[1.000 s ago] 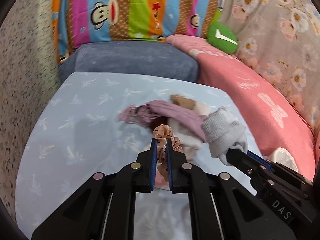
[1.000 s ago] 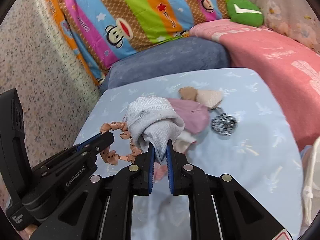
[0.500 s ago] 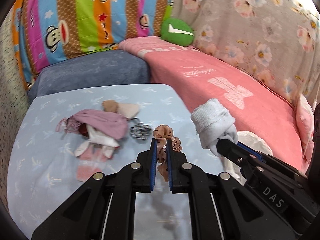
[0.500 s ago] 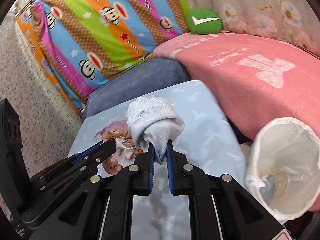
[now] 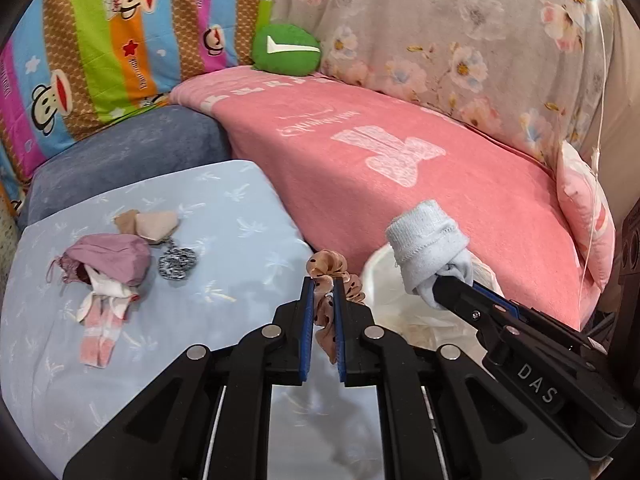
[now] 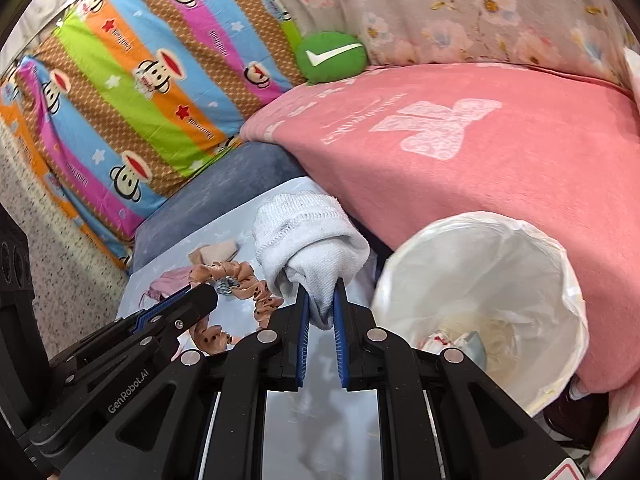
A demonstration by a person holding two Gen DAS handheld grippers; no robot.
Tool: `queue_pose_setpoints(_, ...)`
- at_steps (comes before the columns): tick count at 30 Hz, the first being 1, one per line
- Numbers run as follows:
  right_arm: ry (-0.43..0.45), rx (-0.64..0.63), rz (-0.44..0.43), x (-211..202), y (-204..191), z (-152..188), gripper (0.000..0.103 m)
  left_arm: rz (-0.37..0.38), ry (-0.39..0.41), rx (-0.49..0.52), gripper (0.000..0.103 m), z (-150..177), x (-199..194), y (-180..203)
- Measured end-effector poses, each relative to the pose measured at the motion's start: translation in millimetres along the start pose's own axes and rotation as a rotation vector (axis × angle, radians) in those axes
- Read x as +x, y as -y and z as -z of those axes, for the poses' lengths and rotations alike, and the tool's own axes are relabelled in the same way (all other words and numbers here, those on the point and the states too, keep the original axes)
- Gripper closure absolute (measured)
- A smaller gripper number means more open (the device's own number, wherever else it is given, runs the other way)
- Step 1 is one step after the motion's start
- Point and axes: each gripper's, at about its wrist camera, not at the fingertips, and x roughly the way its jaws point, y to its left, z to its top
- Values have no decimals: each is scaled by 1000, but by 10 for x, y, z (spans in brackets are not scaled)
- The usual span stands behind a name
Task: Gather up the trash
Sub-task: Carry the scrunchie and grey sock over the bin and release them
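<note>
Right wrist view: right gripper [image 6: 319, 308] clamps a rolled white sock [image 6: 308, 236] beside the white-lined bin's rim [image 6: 404, 256]; left gripper [image 5: 323, 300] pinches a tan satin scrunchie [image 5: 334, 276] near the blue cushion's edge [image 5: 288, 216].

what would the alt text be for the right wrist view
The right gripper is shut on a rolled white sock beside an open bin lined with a white plastic bag. At left, the left gripper holds a tan dotted fabric scrunchie over a pale blue printed sheet, with a pink blanket behind.

The white sock [image 5: 428, 248] hides most of the lined bin [image 5: 376, 276].
</note>
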Motion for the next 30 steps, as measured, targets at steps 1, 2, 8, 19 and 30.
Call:
queue_pose_setpoints(1,3,7,8,-18,60,3,92,6,-5,8,94,1,25,58)
queue_pose_setpoints(2,5,12,15,-32,111,1,92,11,-9,14,93,3,40,96)
queue_pose_setpoints(8,18,48,49,-124,416,0,92,35,-29,38,93,-4,153,353)
queue_pose_setpoints(19,27,93,90,-228,733,43,91,79,-54,88,92,-41,286,730)
queue_pose_setpoints(30,53,113,119,-347,889,24,86,89,-96,91,76,-25,387,897)
